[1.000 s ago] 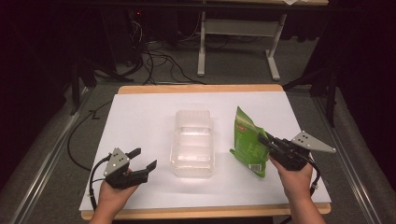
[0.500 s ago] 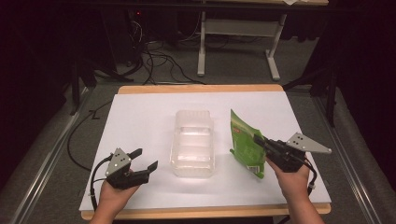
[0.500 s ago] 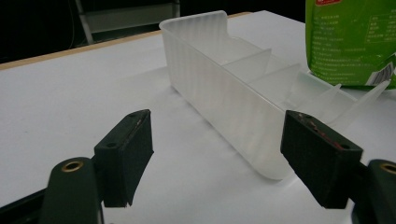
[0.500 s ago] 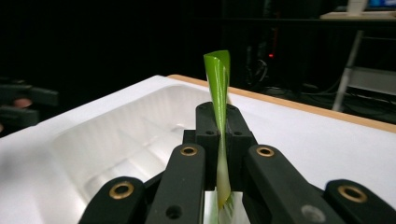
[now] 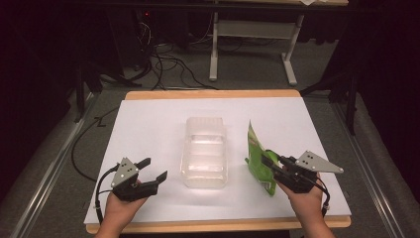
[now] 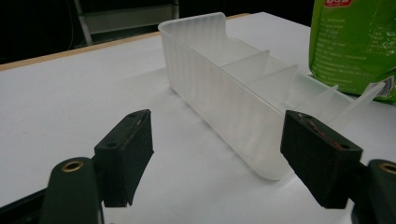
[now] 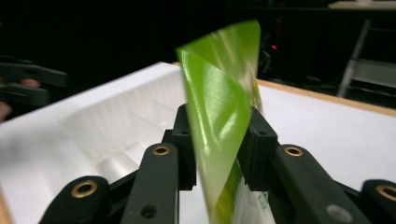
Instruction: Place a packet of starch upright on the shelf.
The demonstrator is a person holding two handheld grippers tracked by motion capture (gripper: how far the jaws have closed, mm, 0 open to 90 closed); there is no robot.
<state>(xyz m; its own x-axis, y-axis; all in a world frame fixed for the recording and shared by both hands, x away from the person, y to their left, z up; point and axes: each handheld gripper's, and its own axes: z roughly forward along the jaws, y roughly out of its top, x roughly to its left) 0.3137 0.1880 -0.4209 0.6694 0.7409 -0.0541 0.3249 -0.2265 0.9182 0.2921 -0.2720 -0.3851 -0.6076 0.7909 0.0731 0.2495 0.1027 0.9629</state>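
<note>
A green foil pouch (image 5: 256, 156) stands on edge just right of a clear plastic divided box (image 5: 205, 151) in the middle of the white table. My right gripper (image 5: 267, 162) is shut on the pouch, and the right gripper view shows both jaws pressed on the green pouch (image 7: 219, 126) with the box (image 7: 116, 126) behind it. My left gripper (image 5: 151, 170) rests open near the front left, with nothing between its jaws. The left gripper view looks past the open left gripper (image 6: 217, 163) at the box (image 6: 233, 88) and the pouch (image 6: 355, 46) beyond.
The white table top (image 5: 148, 124) has a wooden front edge (image 5: 208, 227). Beyond the far edge lie floor cables (image 5: 163, 64) and a table leg frame (image 5: 252, 39). Dark floor lies on both sides.
My right gripper has tilted the green pouch from lying slanted to standing more upright and drawn it slightly toward the box. The left gripper has stayed in place.
</note>
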